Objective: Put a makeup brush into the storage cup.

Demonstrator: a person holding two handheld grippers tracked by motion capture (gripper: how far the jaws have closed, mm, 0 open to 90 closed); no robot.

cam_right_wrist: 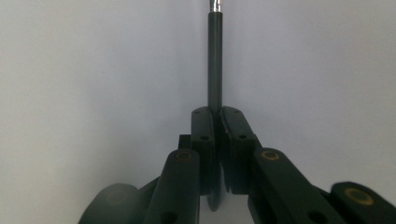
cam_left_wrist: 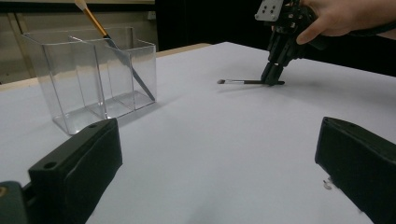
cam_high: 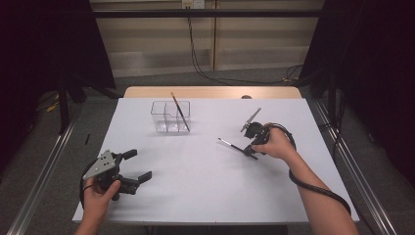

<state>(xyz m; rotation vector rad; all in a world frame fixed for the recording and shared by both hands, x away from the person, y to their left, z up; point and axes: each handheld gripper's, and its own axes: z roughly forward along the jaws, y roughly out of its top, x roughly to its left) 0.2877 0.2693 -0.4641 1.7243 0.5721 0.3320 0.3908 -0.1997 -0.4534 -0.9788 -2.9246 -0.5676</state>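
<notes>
The black brush's [cam_right_wrist: 215, 60] bristle end is cut off at the right gripper view's top edge.

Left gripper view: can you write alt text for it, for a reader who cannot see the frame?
Across a white table, the right gripper, held by a hand, is shut on the end of a thin black brush lying on the surface. At left stands a clear divided organizer with an orange-handled brush leaning in it; the left gripper has its black jaws wide open in the foreground.
</notes>
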